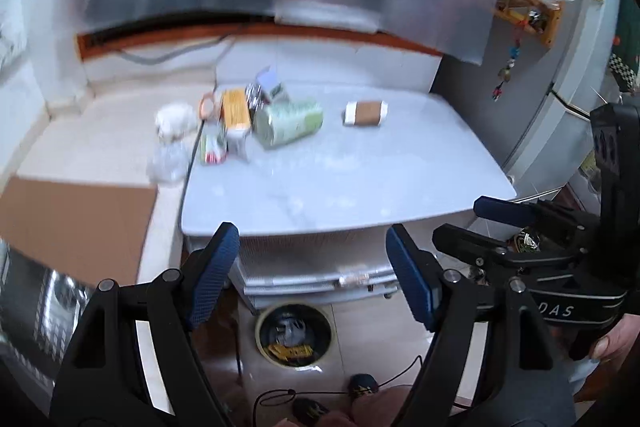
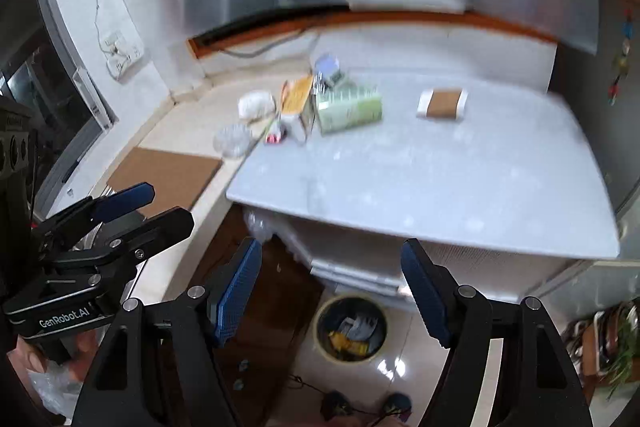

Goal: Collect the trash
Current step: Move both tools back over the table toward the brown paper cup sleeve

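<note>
White table (image 1: 360, 187) above floor bin (image 1: 294, 337)

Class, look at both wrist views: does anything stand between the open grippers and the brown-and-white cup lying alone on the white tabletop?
Nothing visible does. The brown-and-white cup lies apart from the green can and cartons, with bare white tabletop between it and the left gripper and right gripper, both empty.

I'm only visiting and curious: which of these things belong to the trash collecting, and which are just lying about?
Job:
pale green cylindrical can on its side
orange and white carton
brown-banded white paper roll
round floor bin holding rubbish

Lying about:
flat brown cardboard sheet
white wall socket
wooden wall shelf
</note>
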### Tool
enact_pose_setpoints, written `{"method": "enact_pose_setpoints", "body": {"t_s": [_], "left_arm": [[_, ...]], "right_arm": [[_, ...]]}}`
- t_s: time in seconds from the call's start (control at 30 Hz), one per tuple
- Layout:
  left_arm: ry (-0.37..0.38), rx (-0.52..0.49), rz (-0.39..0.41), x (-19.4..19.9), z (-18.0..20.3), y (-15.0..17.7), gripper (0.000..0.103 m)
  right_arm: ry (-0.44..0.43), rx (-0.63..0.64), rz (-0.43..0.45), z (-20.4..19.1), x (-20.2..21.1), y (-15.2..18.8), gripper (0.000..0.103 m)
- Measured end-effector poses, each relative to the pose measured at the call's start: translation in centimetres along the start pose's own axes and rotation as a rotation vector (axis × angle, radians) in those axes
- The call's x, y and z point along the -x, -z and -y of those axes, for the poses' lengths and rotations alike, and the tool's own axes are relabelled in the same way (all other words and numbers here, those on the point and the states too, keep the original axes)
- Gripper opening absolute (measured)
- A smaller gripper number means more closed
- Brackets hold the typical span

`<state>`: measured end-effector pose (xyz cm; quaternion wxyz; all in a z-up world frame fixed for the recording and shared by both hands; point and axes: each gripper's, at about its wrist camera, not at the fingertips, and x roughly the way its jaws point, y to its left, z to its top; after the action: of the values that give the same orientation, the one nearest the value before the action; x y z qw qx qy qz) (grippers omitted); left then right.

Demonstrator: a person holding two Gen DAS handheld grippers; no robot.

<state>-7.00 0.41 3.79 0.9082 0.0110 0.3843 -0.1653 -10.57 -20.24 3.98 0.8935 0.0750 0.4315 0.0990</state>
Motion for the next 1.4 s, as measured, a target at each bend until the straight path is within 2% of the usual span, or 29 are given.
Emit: {"method": "enact_pose_setpoints", "body": {"t_s": [0.17,0.4,0.67,0.9,1.0,1.2,1.4], "left_arm": [[-0.014,-0.047,0.011,0.2,0.7,-2.6,0.074],[-0.018,-0.044,-0.012,-2.9,0.2,-6.2,0.073],[-0.071,-0.020,-0.076,-9.9,-1.1,-10.7,0.073],[-0.140,0.095,-0.117,-16.7,-4.4,-15.8,0.073],[-0.178,0.153,-0.131,-18.9,-5.9,-16.9,0.073],[-0.241,0.275,-0.156,-21.0,-9.1,-16.6,0.073],[-0.315,0.370,-0.197,-20.8,-12.2,-13.5,0.073]], "right_arm": [[0.029,0.021,0.055,-0.1,1.2,-1.4,0.073],[0.067,0.023,0.079,2.0,0.2,-4.2,0.073],[0.043,0.037,0.030,6.9,-6.2,-9.0,0.073],[0.004,0.075,-0.013,11.6,-12.6,-15.1,0.073],[-0.007,0.103,-0.045,13.9,-15.8,-17.8,0.073],[0.002,0.217,-0.137,17.4,-23.3,-21.5,0.073],[-0.022,0.316,-0.213,19.1,-29.4,-22.7,0.073]]}}
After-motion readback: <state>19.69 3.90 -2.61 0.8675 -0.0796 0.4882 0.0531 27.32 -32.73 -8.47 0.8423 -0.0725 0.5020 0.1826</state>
